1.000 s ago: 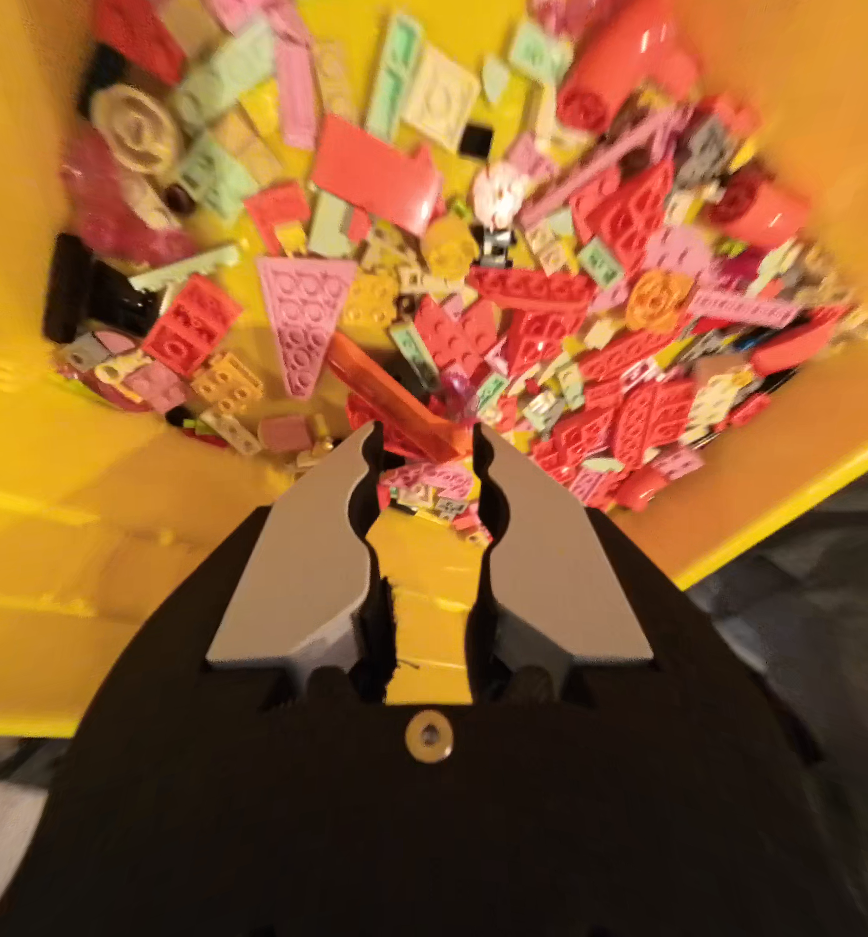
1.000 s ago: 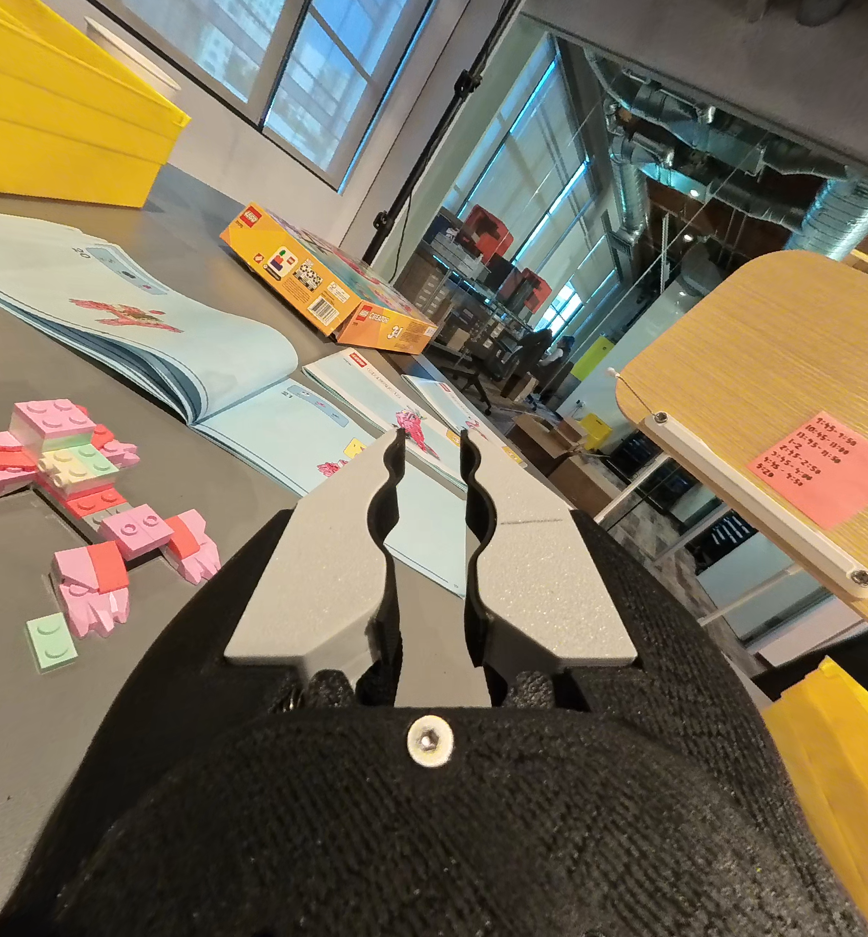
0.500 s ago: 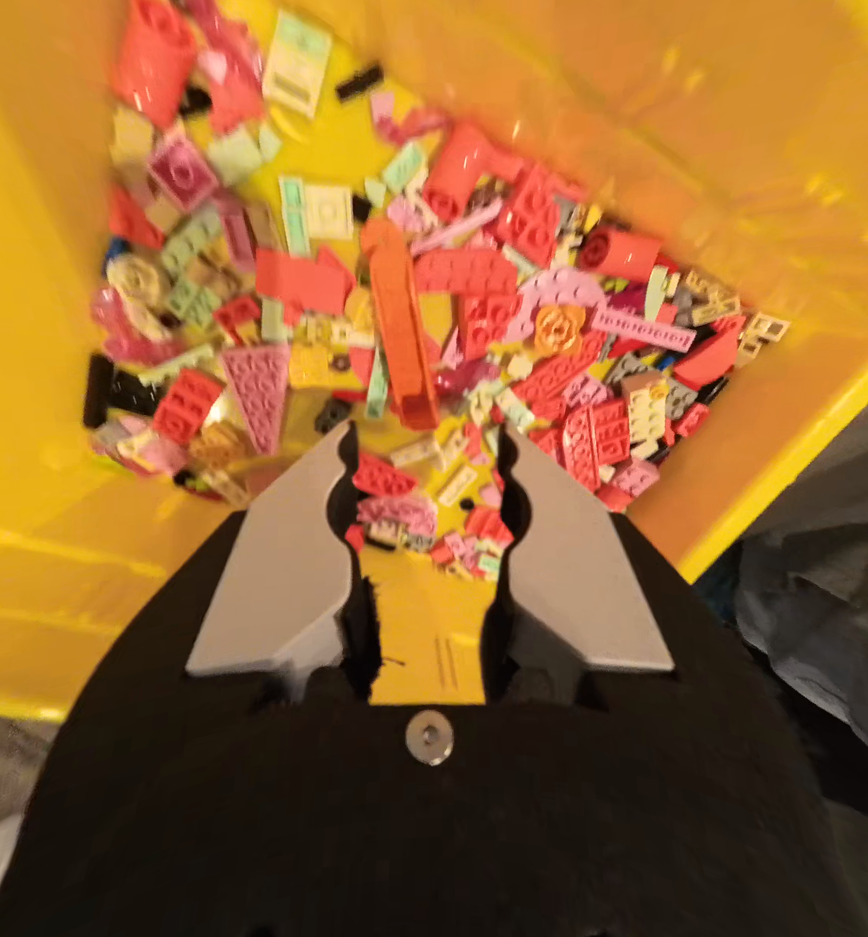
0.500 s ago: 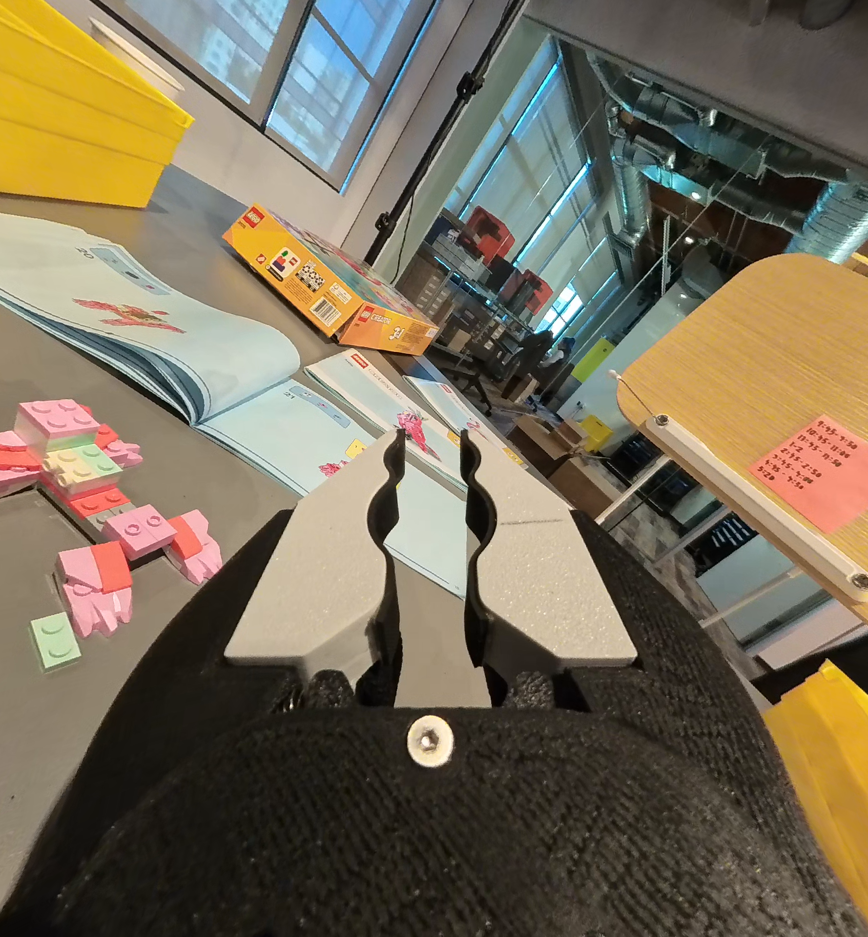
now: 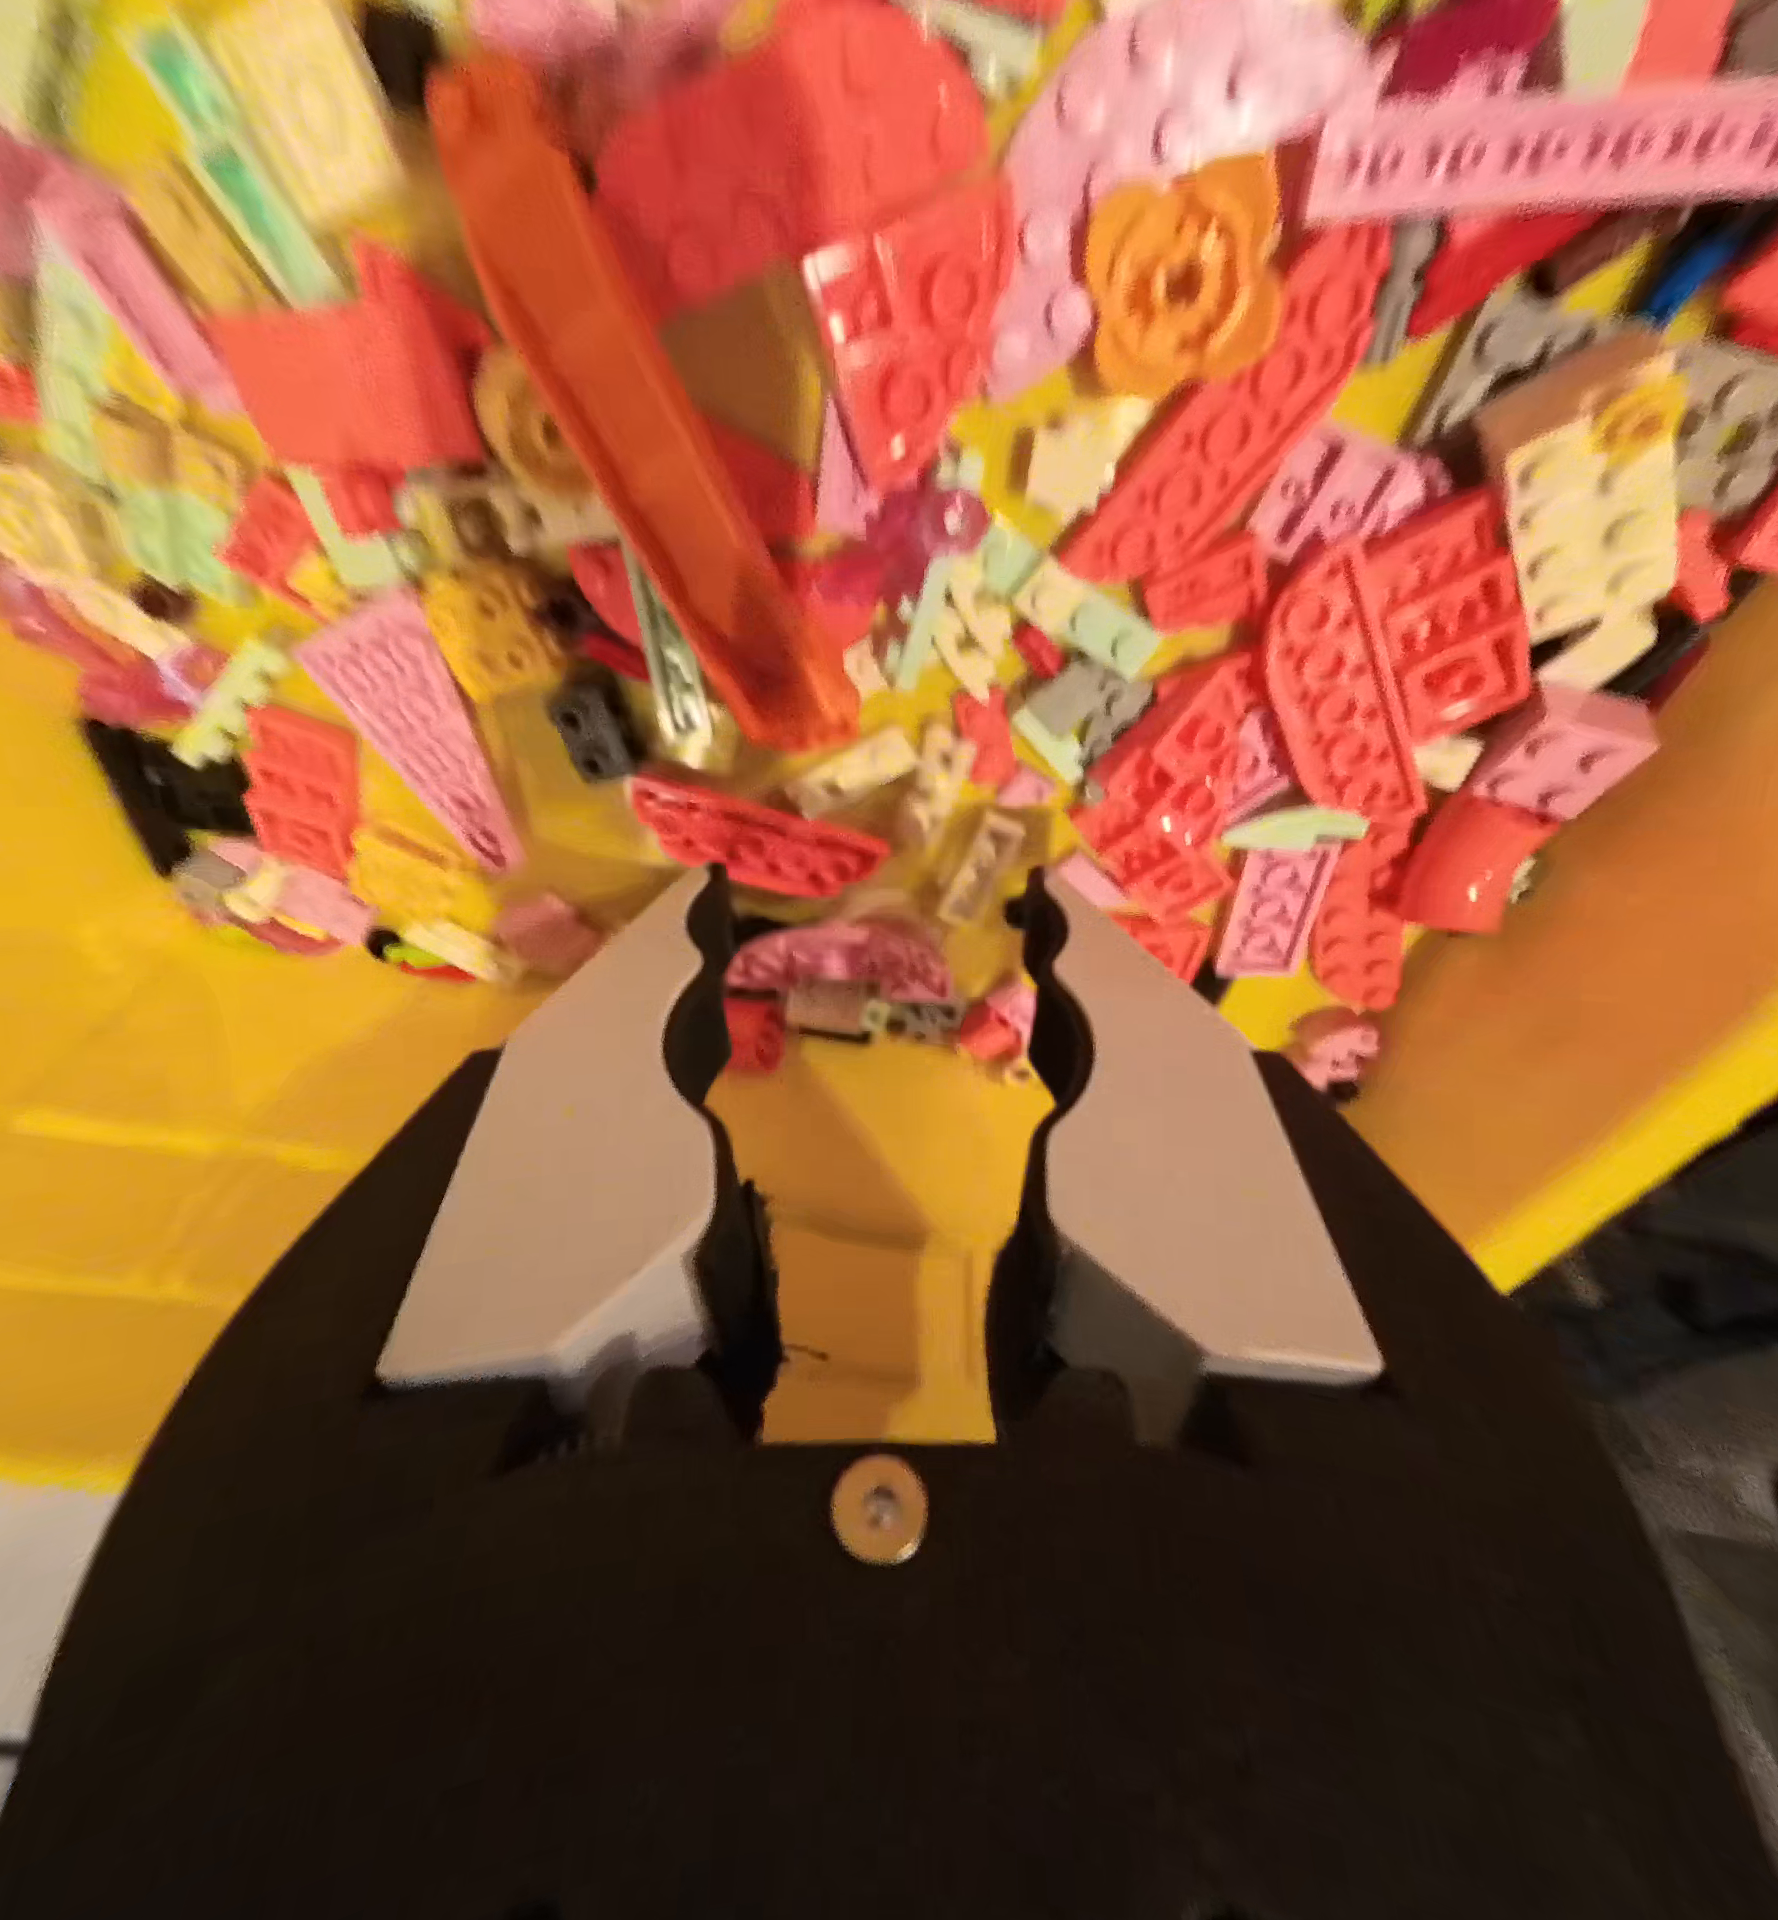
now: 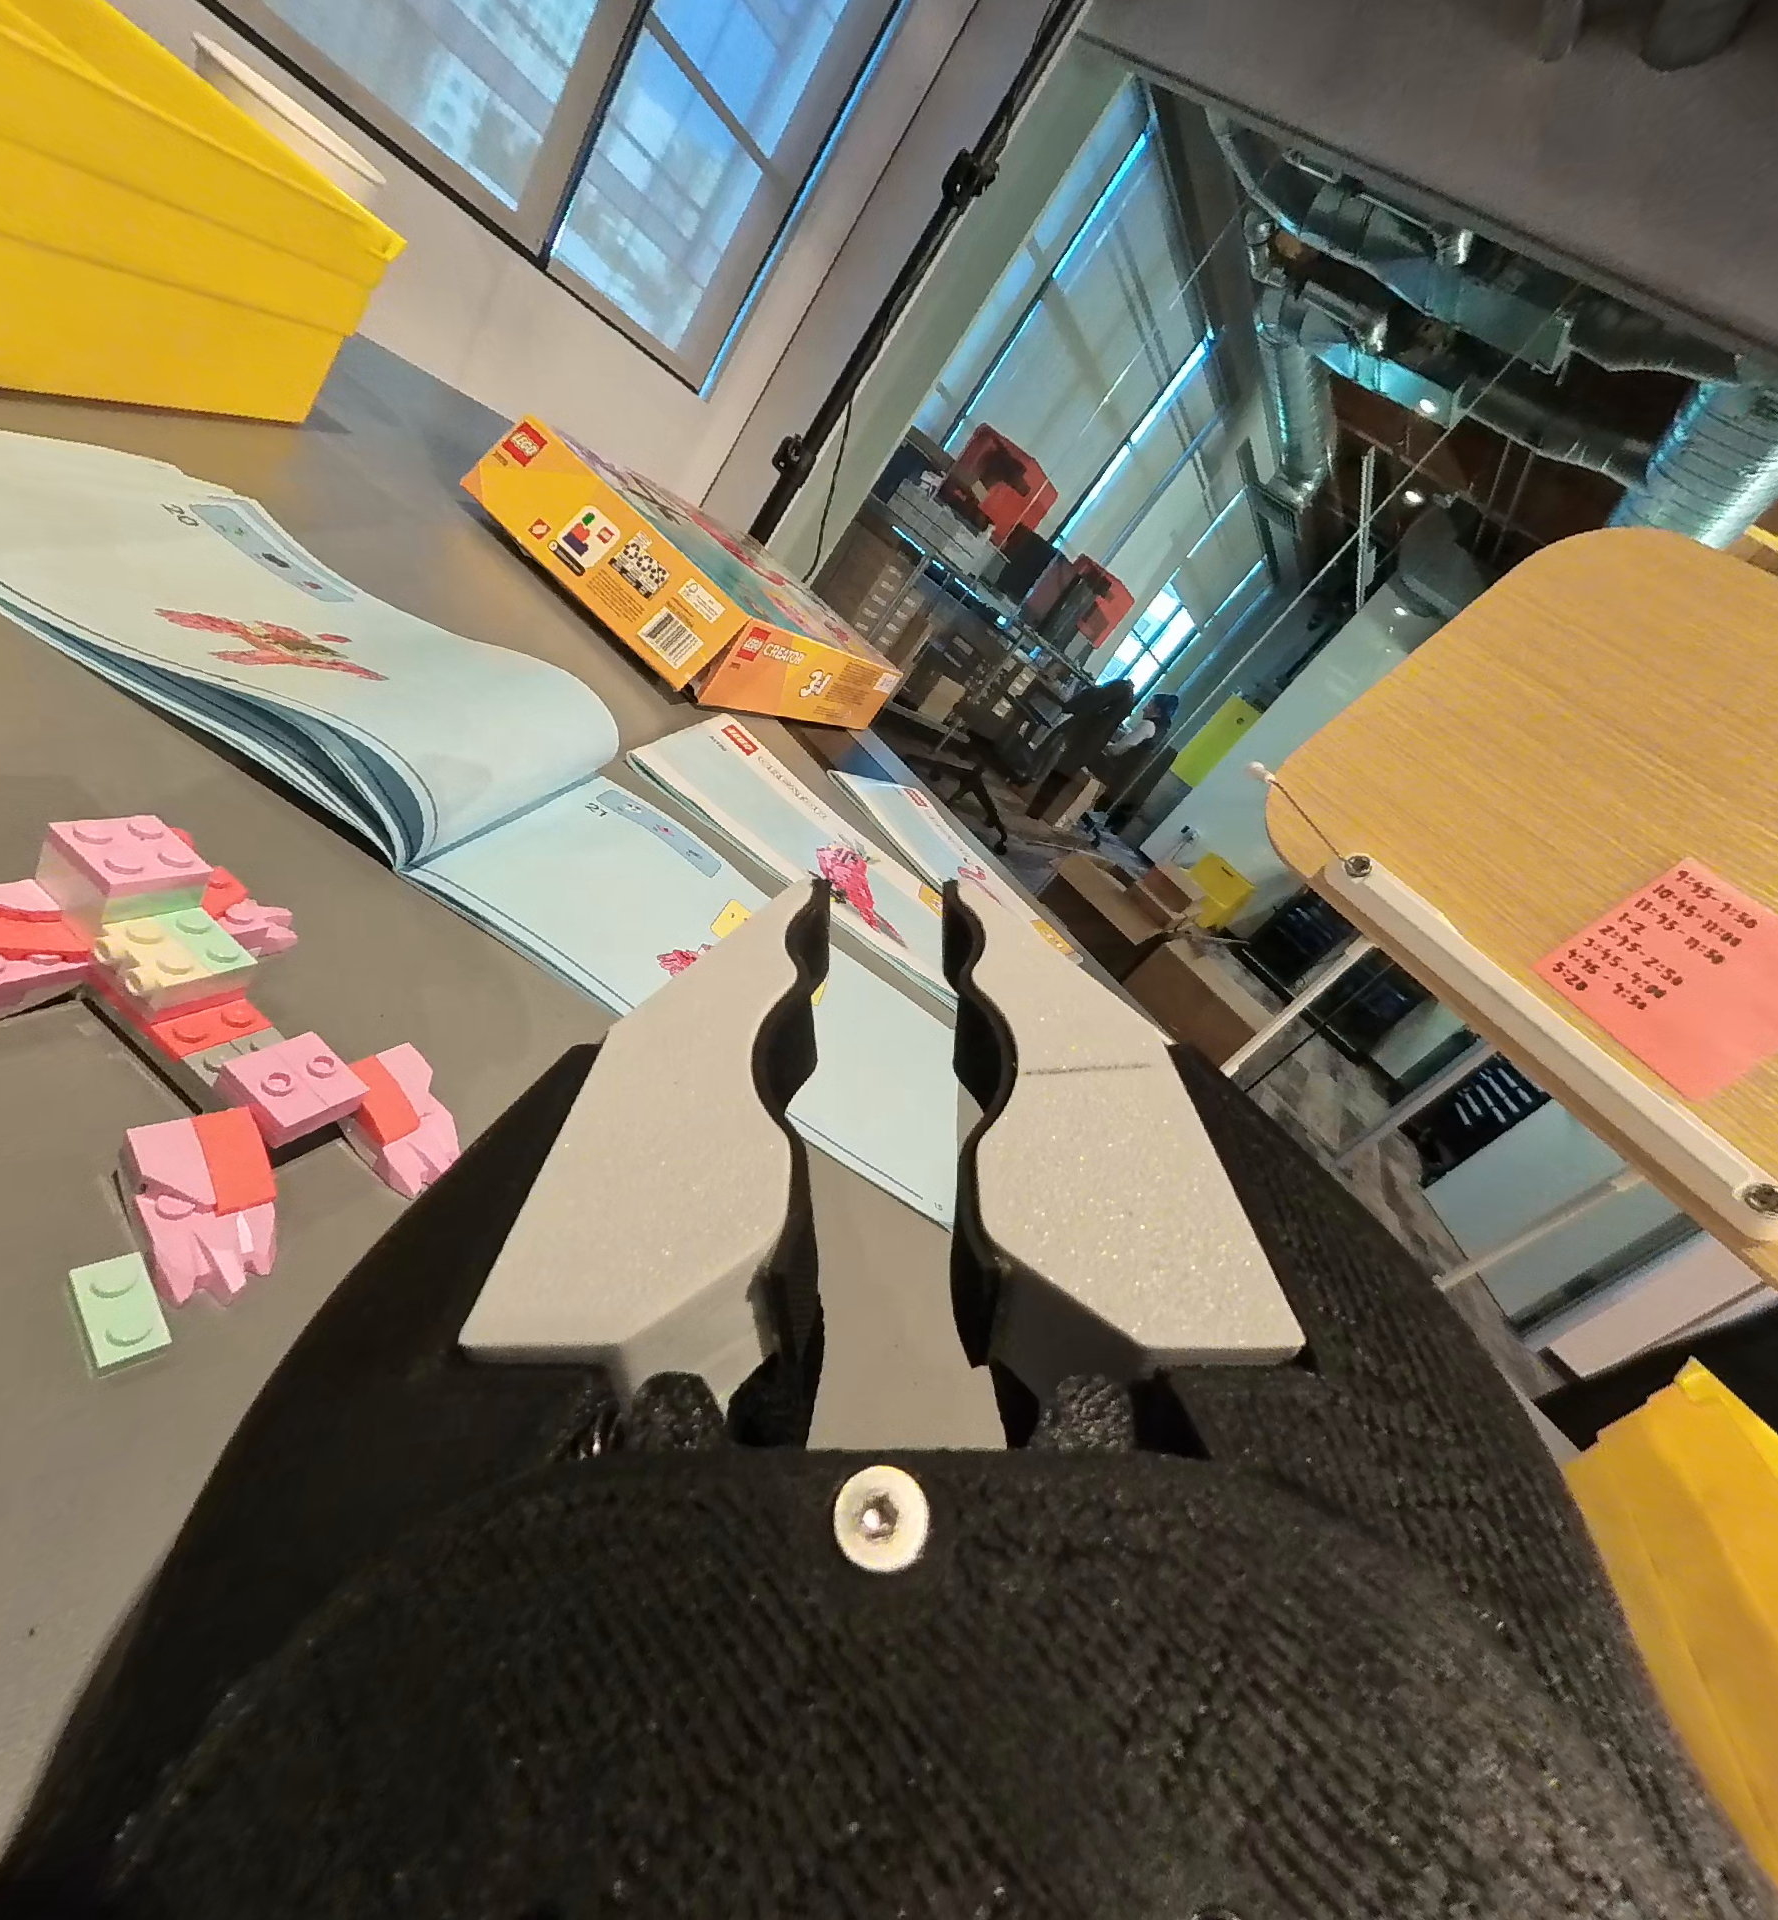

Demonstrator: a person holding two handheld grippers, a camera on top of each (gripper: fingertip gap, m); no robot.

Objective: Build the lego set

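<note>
My left gripper is open and empty, low inside a yellow bin over a heap of loose coral, pink, mint and cream bricks. A long orange separator tool lies on the heap ahead of the tips. A coral curved plate lies just beyond them. My right gripper is open a little and empty, above the grey table. The partly built pink and coral model lies to its left with a loose mint plate beside it.
An open instruction booklet and two more booklets lie on the table. An orange set box lies behind them. Yellow bins stand at the far left. A wooden board hangs at the right, another yellow bin below it. The gap from one gripper's tips to the other's is roughly 50 cm.
My left gripper has dropped lower and closer into the brick heap, and its jaws have opened wider. The right gripper has stayed nearly still.
</note>
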